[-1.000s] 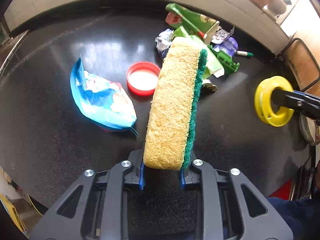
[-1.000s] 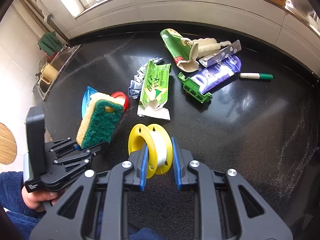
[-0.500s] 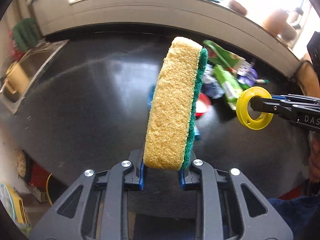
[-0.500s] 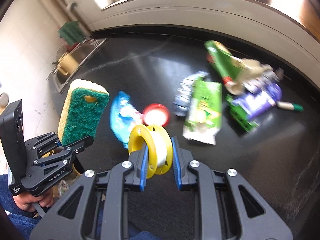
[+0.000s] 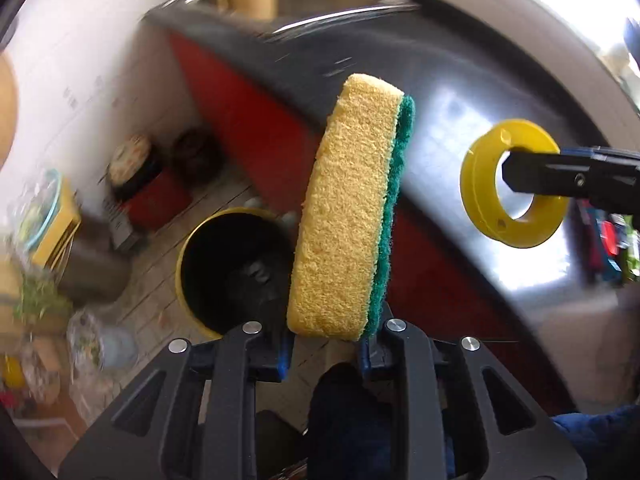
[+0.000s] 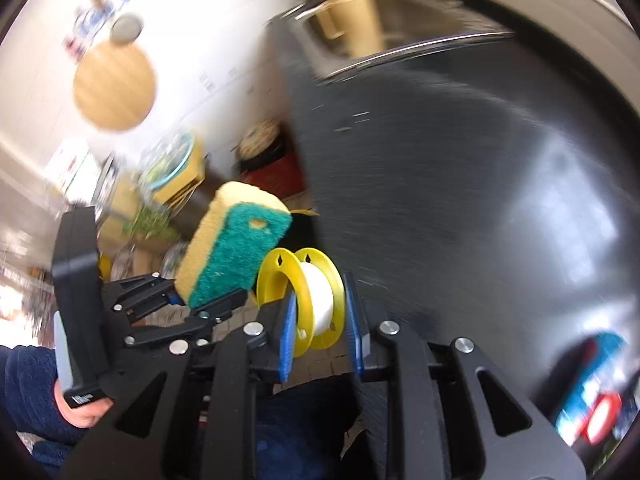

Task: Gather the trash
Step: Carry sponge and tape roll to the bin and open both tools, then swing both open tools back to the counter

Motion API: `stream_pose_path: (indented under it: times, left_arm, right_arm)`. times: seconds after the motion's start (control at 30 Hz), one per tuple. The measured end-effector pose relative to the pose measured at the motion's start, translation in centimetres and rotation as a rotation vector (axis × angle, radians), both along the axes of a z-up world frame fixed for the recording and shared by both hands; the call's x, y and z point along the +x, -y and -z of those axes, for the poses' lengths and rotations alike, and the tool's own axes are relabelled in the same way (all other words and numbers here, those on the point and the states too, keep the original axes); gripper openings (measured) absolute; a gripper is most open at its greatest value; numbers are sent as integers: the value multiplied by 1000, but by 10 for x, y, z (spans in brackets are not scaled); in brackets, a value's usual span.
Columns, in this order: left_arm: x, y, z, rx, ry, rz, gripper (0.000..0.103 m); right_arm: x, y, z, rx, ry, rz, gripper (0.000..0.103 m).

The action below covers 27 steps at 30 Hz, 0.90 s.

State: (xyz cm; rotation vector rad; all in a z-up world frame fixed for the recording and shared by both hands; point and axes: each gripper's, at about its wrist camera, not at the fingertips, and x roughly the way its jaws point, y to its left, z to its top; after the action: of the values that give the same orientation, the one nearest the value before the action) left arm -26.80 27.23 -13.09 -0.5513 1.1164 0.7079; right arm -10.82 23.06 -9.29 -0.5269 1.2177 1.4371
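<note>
My left gripper (image 5: 326, 350) is shut on a yellow sponge with a green scrub side (image 5: 348, 208), held upright beyond the counter's edge, above and beside a yellow-rimmed black bin (image 5: 232, 268) on the floor. My right gripper (image 6: 320, 332) is shut on a yellow spool with white line (image 6: 308, 296). It hangs at the counter's edge, just right of the sponge (image 6: 236, 256). The spool also shows in the left wrist view (image 5: 512, 184). The left gripper shows in the right wrist view (image 6: 208, 304).
The black counter (image 6: 460, 184) runs to the right, with a steel sink (image 6: 400, 28) at its far end. A blue wrapper and a red lid (image 6: 600, 416) lie blurred at lower right. Red cabinet fronts (image 5: 248, 128), jars and boxes stand on the floor at left.
Both grippers have swung left, off the counter top toward the floor bin, each keeping its load. The trash pile has slid out to the far right of view.
</note>
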Motion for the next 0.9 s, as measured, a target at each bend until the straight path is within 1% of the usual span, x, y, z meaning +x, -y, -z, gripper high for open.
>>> stream_pose_path:
  times: [0.1,0.17,0.2,0.23,0.3,0.4,0.47,0.53,0.63,0.67,0.7,0.73,0.77,0.8,0.9]
  left_arm:
    - [-29,-22,25,-30,-26,-90,24]
    - [-47,-40,48,-66,-35,-144,24]
    - [-55,-49,60,-90,-31,-174,24]
    - [-67,-59,74,-121,-10,-221,24]
    - [-77,-68,90,-142,6,-260,24]
    - [-80,-82,113,-161,-1,-282,24]
    - [-77,-81,120,-171,0,-287,24]
    - [-78,-90,130,-183,1,-288,24]
    - [-77,-96,141,-188,3,-268,24]
    - [-77,-98,144,-192,3,-260,29]
    - [-78,-100,146,-188,-4,-258,32]
    - [-79,-101,147,-182,-5,-263,45]
    - [-81,-102,148,-176,-4,-271,63]
    - [-83,-103,147,-171,-2,-284,68]
    - [-84,-106,142,-158,-14,-280,73]
  right_arm:
    - [-34,-49,24,-36,-15,-101,22]
    - [-53,-77,43,-72,-21,-149,22]
    - [-62,-91,53,-86,-14,-169,22]
    - [-69,-103,62,-97,-7,-187,22]
    - [-80,-125,82,-132,1,-215,22]
    - [-87,-155,111,-182,14,-234,22]
    - [-88,-167,126,-212,28,-235,22]
    - [-89,-174,134,-231,39,-238,22]
    - [-93,-180,141,-233,69,-256,22]
    - [-95,-180,142,-234,76,-260,23]
    - [-96,-182,143,-233,87,-261,26]
    - [-95,-184,142,-231,87,-257,43]
    - [-95,-185,142,-225,80,-252,59]
    - [-93,-185,137,-215,75,-245,63]
    - [-91,-180,123,-200,62,-242,65]
